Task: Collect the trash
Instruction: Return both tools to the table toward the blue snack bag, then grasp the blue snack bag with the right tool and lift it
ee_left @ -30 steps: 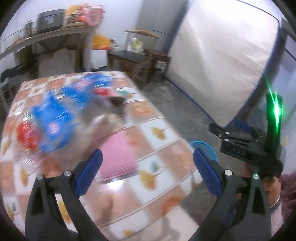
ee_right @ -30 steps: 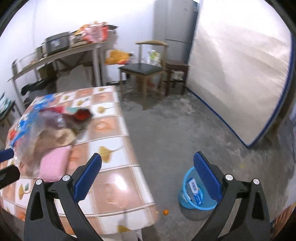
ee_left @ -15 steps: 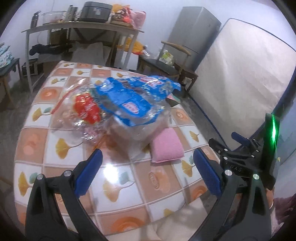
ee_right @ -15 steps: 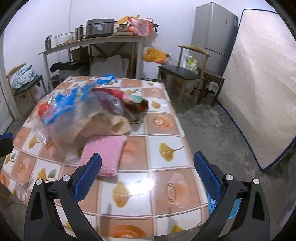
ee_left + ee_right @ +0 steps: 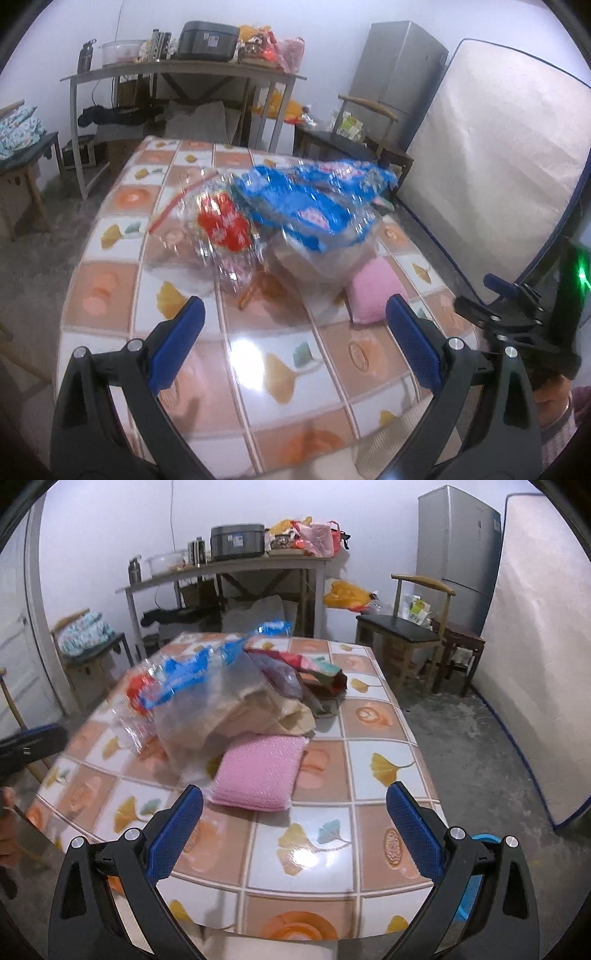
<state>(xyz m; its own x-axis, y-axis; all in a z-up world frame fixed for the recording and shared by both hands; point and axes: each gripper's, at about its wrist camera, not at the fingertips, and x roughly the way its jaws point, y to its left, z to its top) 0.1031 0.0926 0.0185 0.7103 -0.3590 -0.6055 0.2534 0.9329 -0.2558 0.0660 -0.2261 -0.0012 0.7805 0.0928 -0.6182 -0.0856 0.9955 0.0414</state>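
While both tools are held back from the near edge of the tiled worktop (image 5: 373,709), nothing has yet been gripped, so the approach step of collecting the trash is judged to be in hand. The left tool (image 5: 295,338) is seen spread wide and empty, and the right tool (image 5: 295,819) is likewise spread wide and empty. The trash is found heaped near the middle of the worktop: a clear plastic bag printed in blue (image 5: 314,206) is draped over the pile, a red-printed wrapper (image 5: 221,225) lies at its left side, and brown paper (image 5: 266,705) and a dark carton (image 5: 325,672) are tucked behind it. A pink pad (image 5: 258,771) is laid just in front of the heap, touching it. A blue bin (image 5: 476,853) is glimpsed on the floor below the worktop's right side, mostly hidden by the right tool. A forward reach would be called for next, with one tool brought around a loose fold of the plastic bag before it is clamped.
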